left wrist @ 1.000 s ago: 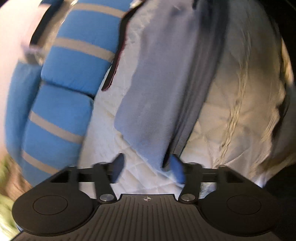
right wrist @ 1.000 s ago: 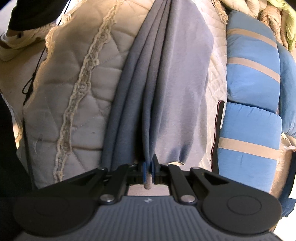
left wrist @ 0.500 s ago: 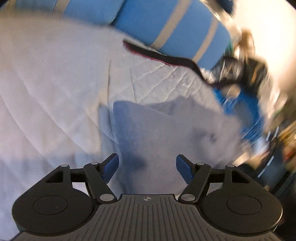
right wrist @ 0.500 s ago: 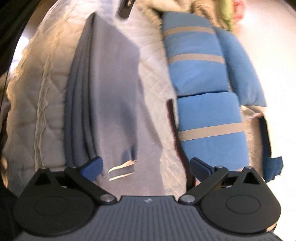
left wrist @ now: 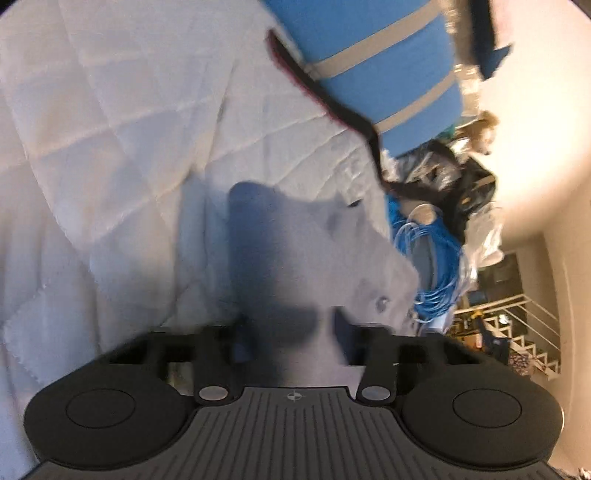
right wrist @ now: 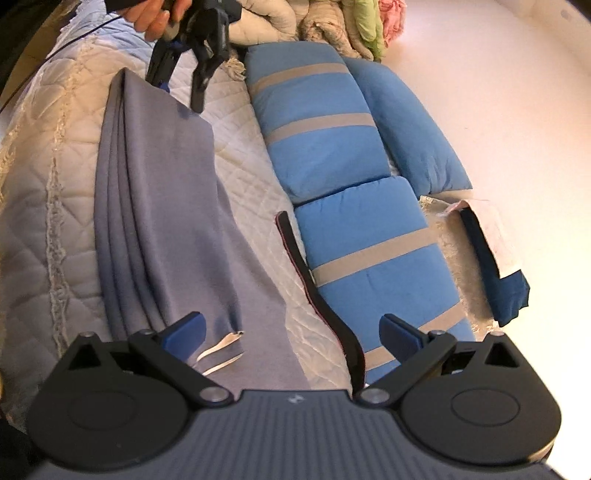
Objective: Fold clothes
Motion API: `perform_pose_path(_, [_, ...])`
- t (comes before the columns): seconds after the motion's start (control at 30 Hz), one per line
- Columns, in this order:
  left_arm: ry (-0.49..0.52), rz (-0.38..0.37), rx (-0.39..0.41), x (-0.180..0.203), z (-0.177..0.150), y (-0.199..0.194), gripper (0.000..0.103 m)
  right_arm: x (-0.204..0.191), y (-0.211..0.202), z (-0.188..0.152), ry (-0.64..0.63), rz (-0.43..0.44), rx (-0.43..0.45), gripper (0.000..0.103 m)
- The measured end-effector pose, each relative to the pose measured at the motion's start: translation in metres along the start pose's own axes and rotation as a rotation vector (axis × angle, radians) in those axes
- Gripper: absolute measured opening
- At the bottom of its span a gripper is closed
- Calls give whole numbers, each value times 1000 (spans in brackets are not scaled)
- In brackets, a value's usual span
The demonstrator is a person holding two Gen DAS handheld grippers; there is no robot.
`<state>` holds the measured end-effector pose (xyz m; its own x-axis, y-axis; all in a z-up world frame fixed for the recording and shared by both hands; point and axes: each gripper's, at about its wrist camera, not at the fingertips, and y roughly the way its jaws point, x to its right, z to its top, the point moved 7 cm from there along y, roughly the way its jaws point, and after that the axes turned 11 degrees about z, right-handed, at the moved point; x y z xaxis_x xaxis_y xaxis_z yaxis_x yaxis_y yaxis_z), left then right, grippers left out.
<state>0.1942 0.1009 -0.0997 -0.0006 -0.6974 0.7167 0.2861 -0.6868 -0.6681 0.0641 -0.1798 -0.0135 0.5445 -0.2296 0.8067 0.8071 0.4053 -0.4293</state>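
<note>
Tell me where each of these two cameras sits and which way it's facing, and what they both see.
Left wrist: sits on the left gripper, looking forward along its fingers over the grey garment across the white quilt; only the gripper's own black body shows.
Right wrist: sits on the right gripper, looking along the folded garment; a hand holding the left gripper shows at the far end.
Shared: garment, quilt, blue striped pillows, dark strap.

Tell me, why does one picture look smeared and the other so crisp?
Left wrist view: motion blur smears the grey cloth and the closing left gripper, with wall glare at right. Right wrist view: sharp, open right gripper clear; fisheye bends the blue pillows; the wall is washed out.
</note>
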Motion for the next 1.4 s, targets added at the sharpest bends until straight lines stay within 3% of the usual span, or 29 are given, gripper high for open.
perform_pose_path(0.07, [-15,2,-1,-2,-3,1,15,1,-2,0,4,-11,18,103])
perform_pose_path(0.23, [42,107,26,11,-2,-7,12,0,-2,-3,8,-25,11,103])
perform_pose_path(0.53, [88,269,69,-5,8,-62,11,-1,0,-5,-6,-12,-1,103])
perform_pose_path(0.87, [5,535,130,-80,9,-198,11,-2,3,-7,-10,7,-25,103])
perform_pose_path(1.03, [-94,659,213,-104,9,-265,11,3,8,-9,40,117,-48,103])
perform_pose_path(1.27, [-53,789,298,-32,8,-286,11,17,20,33,153,102,-1,103])
perform_pose_path(1.4, [-29,720,316,28,2,-278,11,15,35,52,231,94,14,103])
